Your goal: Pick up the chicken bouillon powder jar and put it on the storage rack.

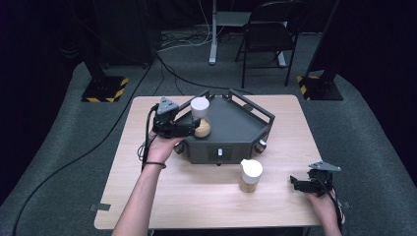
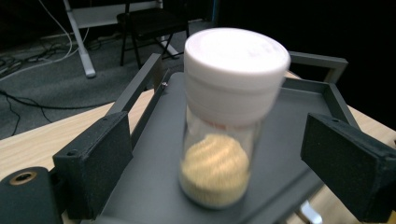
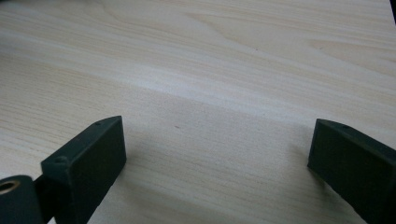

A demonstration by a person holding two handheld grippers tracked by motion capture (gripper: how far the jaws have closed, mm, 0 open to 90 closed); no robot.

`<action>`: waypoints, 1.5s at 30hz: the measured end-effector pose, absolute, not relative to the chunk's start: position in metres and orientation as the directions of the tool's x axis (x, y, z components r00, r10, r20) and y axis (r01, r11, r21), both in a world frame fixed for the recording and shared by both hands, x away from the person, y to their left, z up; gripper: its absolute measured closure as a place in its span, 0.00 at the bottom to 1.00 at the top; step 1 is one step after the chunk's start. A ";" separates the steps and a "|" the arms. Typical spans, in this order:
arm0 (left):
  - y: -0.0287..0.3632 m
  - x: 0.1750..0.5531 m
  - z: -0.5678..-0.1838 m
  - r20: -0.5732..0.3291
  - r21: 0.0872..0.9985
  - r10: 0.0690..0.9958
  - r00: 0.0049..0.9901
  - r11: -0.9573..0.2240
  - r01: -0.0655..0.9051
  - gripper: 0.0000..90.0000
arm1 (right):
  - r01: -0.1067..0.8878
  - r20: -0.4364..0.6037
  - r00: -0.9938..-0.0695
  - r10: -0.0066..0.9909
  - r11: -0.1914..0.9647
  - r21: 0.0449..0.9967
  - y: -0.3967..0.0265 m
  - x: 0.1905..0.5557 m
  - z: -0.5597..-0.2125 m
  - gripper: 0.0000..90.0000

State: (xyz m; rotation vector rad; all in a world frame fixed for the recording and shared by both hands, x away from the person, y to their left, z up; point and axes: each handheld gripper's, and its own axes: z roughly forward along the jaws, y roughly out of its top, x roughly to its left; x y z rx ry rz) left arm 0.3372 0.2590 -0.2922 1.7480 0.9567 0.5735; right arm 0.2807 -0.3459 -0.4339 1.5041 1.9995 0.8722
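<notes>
A glass jar [image 1: 200, 118] [image 2: 222, 126] with a white lid and tan grains in its bottom stands upright on the dark grey tray [image 1: 231, 129] [image 2: 285, 140], near its left edge. My left gripper [image 1: 195, 129] [image 2: 224, 168] is open at the tray's left side; the jar stands between its jaws, and both pads are clear of the glass. A second jar [image 1: 250, 175] of the same kind stands on the wooden table [image 1: 196, 196] in front of the tray. At the table's right front, my right gripper [image 1: 294, 183] [image 3: 215, 158] is open over bare wood [image 3: 201, 70].
The tray has low rails along its back and sides and knobs on its front face [image 1: 220, 152]. Behind the table stand a folding chair [image 1: 268, 34], a desk leg [image 1: 213, 34] and two posts on hazard-striped bases [image 1: 104, 89]. Cables run across the grey floor.
</notes>
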 end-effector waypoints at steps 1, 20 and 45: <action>0.263 0.333 -0.294 -0.059 0.930 0.816 0.574 -0.165 0.330 0.09 | 0.650 -0.005 -0.275 0.961 0.190 0.735 -0.346 0.281 -0.434 0.04; 0.307 0.255 -0.361 -0.029 0.932 0.865 0.501 -0.157 0.325 0.04 | 0.650 -0.005 -0.275 0.961 0.190 0.735 -0.346 0.281 -0.434 0.04; 0.313 0.264 -0.438 -0.020 0.854 0.896 0.443 -0.215 0.474 0.04 | 0.650 -0.005 -0.275 0.961 0.190 0.735 -0.346 0.281 -0.434 0.04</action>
